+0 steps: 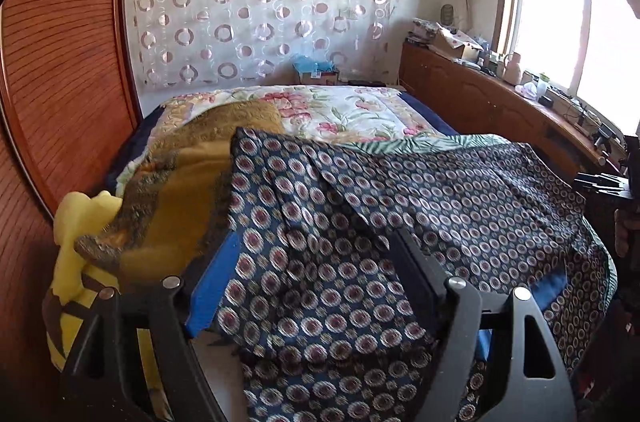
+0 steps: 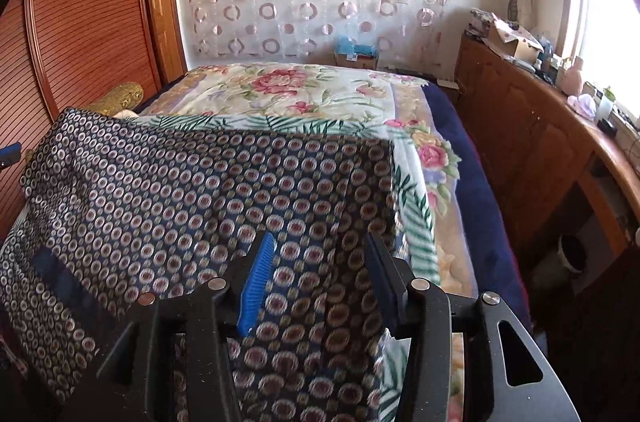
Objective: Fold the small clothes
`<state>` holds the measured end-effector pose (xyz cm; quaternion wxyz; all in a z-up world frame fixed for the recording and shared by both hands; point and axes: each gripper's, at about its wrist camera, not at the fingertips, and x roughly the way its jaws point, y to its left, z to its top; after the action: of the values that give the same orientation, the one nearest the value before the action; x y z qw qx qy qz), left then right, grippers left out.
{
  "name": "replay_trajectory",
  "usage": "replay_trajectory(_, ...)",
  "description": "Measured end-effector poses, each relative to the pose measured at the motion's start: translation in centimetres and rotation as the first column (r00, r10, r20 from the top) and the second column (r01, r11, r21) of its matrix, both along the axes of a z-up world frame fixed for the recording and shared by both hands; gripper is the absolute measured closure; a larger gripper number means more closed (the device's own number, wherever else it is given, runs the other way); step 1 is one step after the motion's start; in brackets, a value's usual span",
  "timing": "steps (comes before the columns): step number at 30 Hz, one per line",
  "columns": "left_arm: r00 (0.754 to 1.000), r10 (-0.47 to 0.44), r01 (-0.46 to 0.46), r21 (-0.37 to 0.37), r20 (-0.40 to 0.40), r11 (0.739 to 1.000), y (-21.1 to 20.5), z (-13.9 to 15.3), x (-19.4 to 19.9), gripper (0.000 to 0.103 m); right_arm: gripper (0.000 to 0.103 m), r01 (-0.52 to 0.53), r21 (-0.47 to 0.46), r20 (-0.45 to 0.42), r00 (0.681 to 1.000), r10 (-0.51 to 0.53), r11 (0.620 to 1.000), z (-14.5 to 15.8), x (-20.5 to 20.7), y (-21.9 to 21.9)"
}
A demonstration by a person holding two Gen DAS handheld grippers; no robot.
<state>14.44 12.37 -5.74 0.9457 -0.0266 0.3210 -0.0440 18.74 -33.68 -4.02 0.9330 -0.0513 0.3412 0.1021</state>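
Note:
A dark blue garment with a ring pattern point(image 1: 400, 206) lies spread across the near end of the bed; it also shows in the right wrist view point(image 2: 180, 190). My left gripper point(image 1: 312, 262) is open, its blue-padded fingers point(image 1: 212, 286) straddling the garment's left part, with cloth lying between the jaws. My right gripper point(image 2: 320, 262) is open over the garment's right edge, cloth between its fingers point(image 2: 256, 282). The right gripper shows at the far right of the left wrist view point(image 1: 600, 182).
The bed carries a floral quilt point(image 2: 280, 90). A mustard-brown cloth point(image 1: 188, 190) and a yellow item point(image 1: 76, 222) lie left of the garment. A wooden wardrobe point(image 1: 60, 62) stands left, a cluttered wooden cabinet point(image 2: 520, 126) right under the window. A box point(image 2: 356, 56) sits beyond the bed.

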Motion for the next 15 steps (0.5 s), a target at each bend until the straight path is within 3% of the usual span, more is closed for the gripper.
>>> replay_trajectory(15,0.994,-0.043,0.044,0.009,-0.105,0.999,-2.9,-4.8,-0.4,0.025,0.054,0.034,0.023,-0.008,0.999,-0.033,0.999,-1.6,-3.1,-2.1)
